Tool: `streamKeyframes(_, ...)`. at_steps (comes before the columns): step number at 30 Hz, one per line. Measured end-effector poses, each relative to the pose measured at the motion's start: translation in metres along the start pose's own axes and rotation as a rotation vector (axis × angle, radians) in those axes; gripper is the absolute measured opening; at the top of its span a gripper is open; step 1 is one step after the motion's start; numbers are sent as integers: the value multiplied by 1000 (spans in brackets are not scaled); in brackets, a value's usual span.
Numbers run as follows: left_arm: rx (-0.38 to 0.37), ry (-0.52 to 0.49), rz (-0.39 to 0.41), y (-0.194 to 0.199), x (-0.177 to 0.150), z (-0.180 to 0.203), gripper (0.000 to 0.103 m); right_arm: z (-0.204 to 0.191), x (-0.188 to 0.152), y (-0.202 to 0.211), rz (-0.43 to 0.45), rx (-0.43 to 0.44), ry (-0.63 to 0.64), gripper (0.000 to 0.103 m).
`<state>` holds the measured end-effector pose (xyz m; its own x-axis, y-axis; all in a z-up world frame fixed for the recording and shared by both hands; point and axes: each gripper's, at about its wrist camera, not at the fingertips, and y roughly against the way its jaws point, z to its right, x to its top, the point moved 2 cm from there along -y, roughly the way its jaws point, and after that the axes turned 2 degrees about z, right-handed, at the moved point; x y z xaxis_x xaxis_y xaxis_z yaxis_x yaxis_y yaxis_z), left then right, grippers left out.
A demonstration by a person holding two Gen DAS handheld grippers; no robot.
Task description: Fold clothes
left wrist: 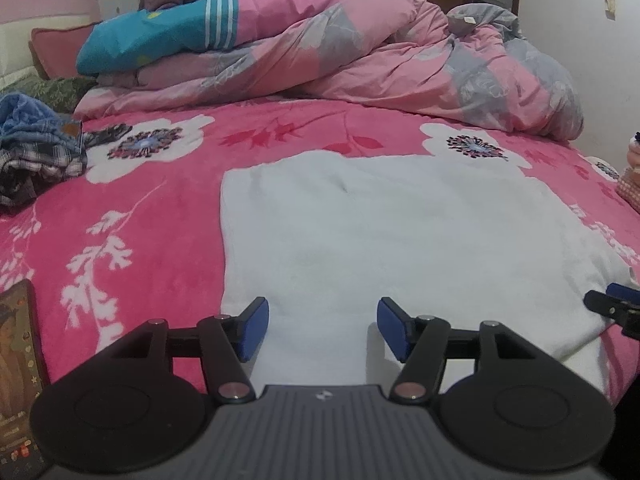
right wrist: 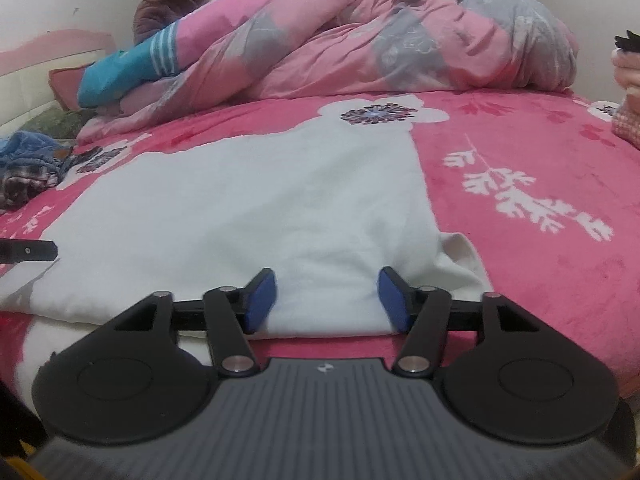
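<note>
A white garment lies spread flat on the pink flowered bed cover. My left gripper hovers at its near left edge, jaws open, blue pads apart over flat cloth. My right gripper is at the near right corner of the white garment, jaws open, with a soft hump of the white cloth lying between the pads. A folded-under flap shows beside its right pad. The right gripper's fingertip shows at the right edge of the left wrist view, and the left gripper's finger at the left edge of the right wrist view.
A crumpled pink and grey duvet and a teal pillow fill the far side of the bed. A pile of blue and plaid clothes sits at the left. A person sits behind the duvet. A phone lies near left.
</note>
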<state>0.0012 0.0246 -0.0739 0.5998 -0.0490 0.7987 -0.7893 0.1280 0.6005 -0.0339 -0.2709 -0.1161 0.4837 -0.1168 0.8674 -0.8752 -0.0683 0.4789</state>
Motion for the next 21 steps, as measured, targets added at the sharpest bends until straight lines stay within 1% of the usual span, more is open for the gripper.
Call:
streamKeyframes(1,-1,-5,7,2,0,2,63,-1,0,-1,0,3,6,65)
streamKeyframes(4,-18,-27,19,5,1,9,65,-4,0,-2,0,4,10,67)
streamKeyframes(8,-43,-64,-2,1,-5,22,67,-4,0,-1,3,6,8,68)
streamKeyframes(9,-52,-73,-16,-1,-7,25,69,-4,0,-1,3,7,10,69)
streamKeyframes(11,-61,-91,-47,-6,-12,31,75,-6,0,-2,-3,17,22,76)
streamKeyframes(12,-57,-98,-62,-8,-14,33,76,-7,0,-3,-9,25,31,82)
streamKeyframes(13,-52,-104,-68,-10,-16,35,78,-9,-1,-3,-13,28,46,86)
streamKeyframes(16,-33,-106,-79,-12,-16,36,87,-16,-2,-4,-19,16,81,89)
streamKeyframes(21,-29,-88,-112,-16,-13,34,94,-18,0,-4,-31,15,79,91)
